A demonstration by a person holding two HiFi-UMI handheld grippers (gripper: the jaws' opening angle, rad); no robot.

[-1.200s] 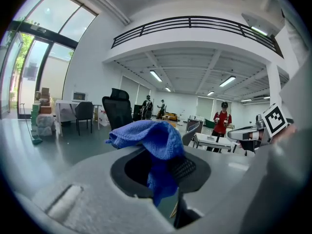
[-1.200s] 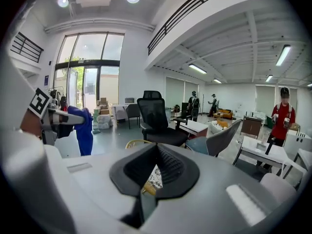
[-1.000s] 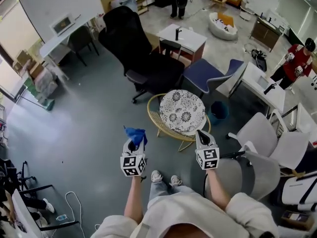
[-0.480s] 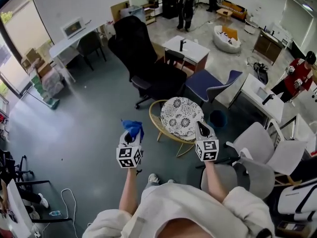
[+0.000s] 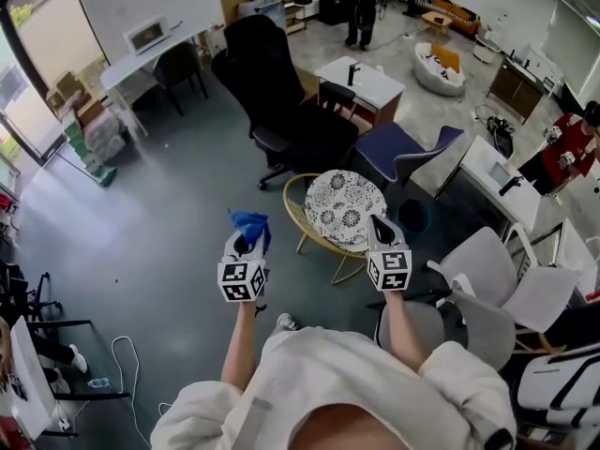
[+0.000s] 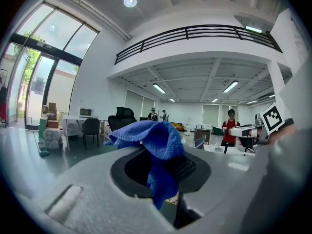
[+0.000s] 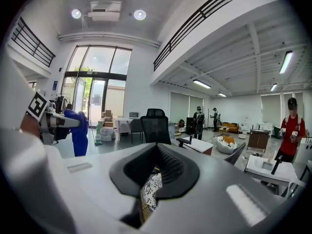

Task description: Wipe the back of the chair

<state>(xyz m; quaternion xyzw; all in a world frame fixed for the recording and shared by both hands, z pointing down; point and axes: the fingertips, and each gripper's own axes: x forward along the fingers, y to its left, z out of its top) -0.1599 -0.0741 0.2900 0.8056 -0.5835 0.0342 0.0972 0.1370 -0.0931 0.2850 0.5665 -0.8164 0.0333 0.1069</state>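
Standing before black chair: patterned rattan stool

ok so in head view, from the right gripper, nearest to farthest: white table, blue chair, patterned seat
1. Patterned seat, just ahead-left of the right gripper.
2. Blue chair, ahead, slightly right.
3. White table, farthest, beyond the blue chair.

Light: bright, even; daylight through tall windows, ceiling spotlights and strip lamps lit. Shadows: faint, soft on the grey floor. Glare: window panes washed out. Edges: heavy fisheye bend, dark corners. Foreground: blurred; room beyond sharp.
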